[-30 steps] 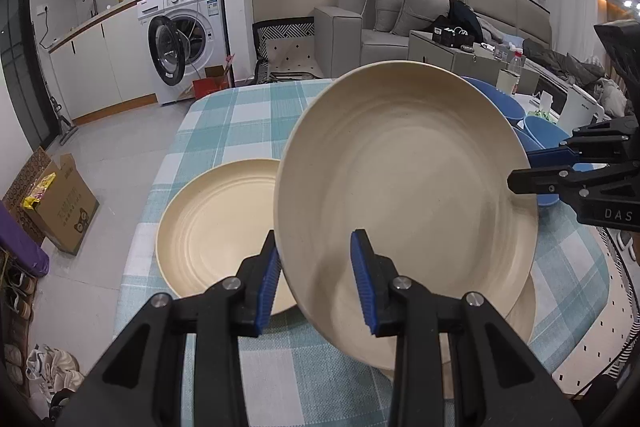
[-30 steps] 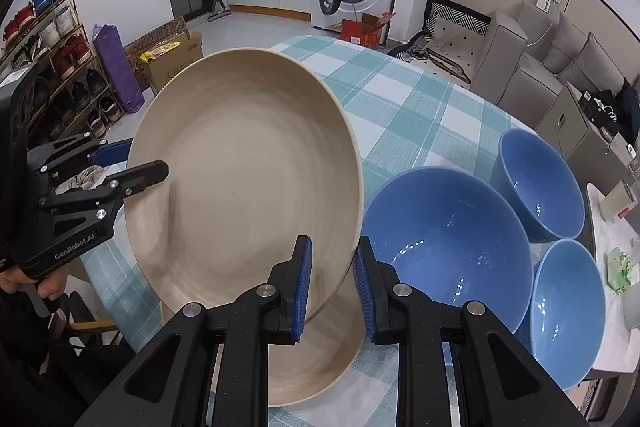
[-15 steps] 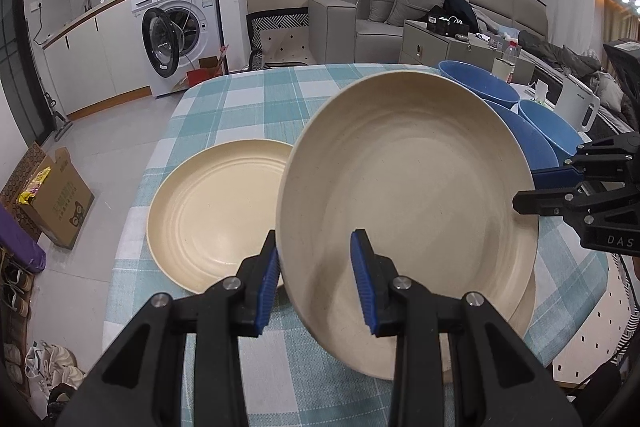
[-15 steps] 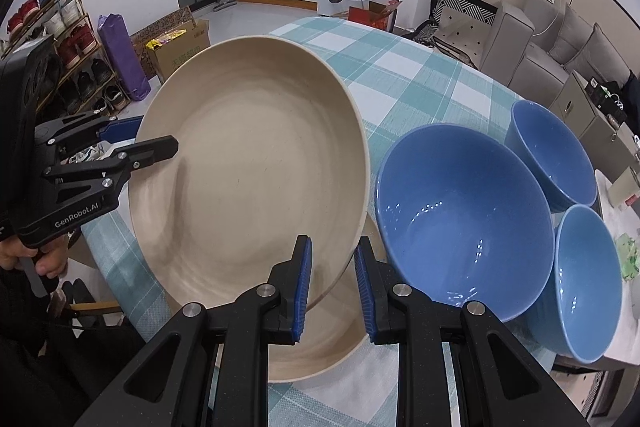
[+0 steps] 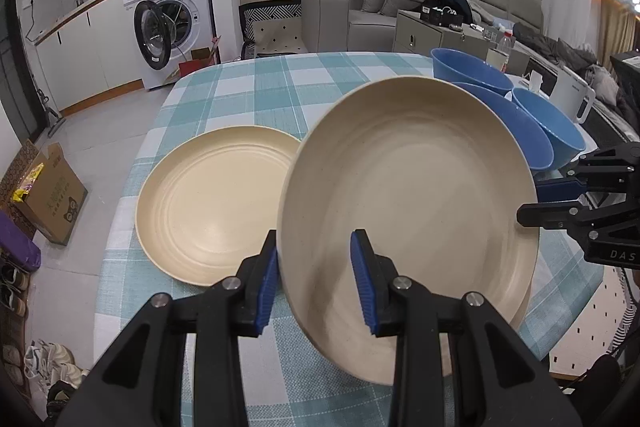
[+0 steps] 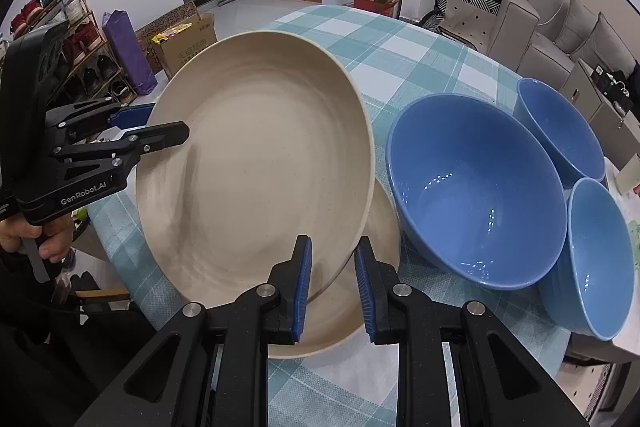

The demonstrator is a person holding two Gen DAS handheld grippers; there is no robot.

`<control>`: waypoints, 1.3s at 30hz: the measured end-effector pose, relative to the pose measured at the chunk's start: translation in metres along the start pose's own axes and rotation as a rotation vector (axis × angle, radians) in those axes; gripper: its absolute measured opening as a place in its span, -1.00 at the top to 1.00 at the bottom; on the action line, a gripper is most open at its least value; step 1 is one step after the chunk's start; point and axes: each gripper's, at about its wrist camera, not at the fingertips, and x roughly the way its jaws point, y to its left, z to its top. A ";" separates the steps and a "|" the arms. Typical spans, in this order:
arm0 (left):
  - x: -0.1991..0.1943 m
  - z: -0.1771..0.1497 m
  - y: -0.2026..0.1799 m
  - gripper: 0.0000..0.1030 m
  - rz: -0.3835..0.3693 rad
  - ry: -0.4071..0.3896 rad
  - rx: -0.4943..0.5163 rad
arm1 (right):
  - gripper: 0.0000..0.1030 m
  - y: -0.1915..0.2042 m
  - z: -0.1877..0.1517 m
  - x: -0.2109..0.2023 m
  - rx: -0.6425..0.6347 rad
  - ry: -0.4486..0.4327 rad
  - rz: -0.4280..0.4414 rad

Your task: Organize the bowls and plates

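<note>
- Left hand-held gripper (image 5: 316, 281) and right hand-held gripper (image 6: 331, 283) each pinch opposite rims of the raised beige plate (image 5: 404, 211); two grips keep it from tipping.
- It is tilted above another beige plate (image 6: 380, 279) on the counter (image 5: 256, 83), probably for stacking.
- Third beige plate (image 5: 208, 203) lies beside; blue bowls (image 6: 476, 187) grouped apart.

A beige plate (image 5: 408, 211) is held tilted above a second beige plate (image 6: 360, 315) lying flat. A third beige plate (image 5: 208, 215) is laid flat to its left. Three blue bowls (image 6: 476, 191) are grouped upright beside them
</note>
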 end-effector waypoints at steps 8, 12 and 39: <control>0.003 -0.003 -0.006 0.36 -0.003 0.016 0.025 | 0.57 0.003 -0.013 0.006 0.007 0.035 0.011; 0.005 -0.003 -0.010 0.36 -0.006 0.023 0.033 | 0.57 0.001 -0.018 0.011 0.016 0.050 0.013; 0.049 -0.009 -0.029 0.36 0.011 0.098 0.095 | 0.57 -0.014 -0.028 0.039 0.017 0.121 -0.067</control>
